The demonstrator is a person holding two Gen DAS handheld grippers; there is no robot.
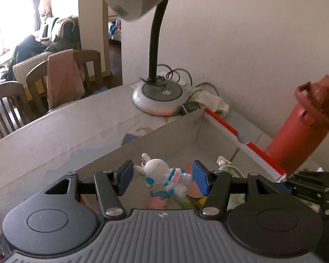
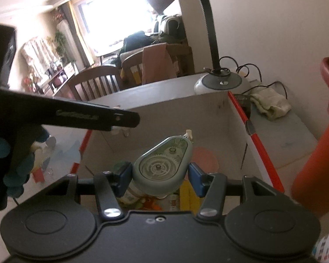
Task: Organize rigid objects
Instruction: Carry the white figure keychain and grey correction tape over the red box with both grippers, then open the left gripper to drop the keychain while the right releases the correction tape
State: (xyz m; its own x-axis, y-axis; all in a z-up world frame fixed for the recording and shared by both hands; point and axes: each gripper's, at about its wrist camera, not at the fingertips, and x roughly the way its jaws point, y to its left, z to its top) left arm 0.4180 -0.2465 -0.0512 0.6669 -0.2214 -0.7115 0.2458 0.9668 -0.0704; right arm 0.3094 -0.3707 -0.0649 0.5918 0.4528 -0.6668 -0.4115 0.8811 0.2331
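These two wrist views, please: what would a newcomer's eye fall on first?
Probably the white bunny figurine with blue accents, held between the pads of the left tool above the open white box. Next, the teardrop-shaped correction tape dispenser in the right tool, over the same box. Behind the box stands a desk lamp, and a tall red bottle rises to the box's right.

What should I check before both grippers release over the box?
1. Left gripper grips the white and blue rabbit figurine: ok.
2. Right gripper grips the grey-green teardrop correction tape dispenser: ok.
3. Both loads above the open white cardboard box: ok.
4. Landing spot free: not ok, items already lie below.
5. Tall red-brown bottle outside the box: ok.
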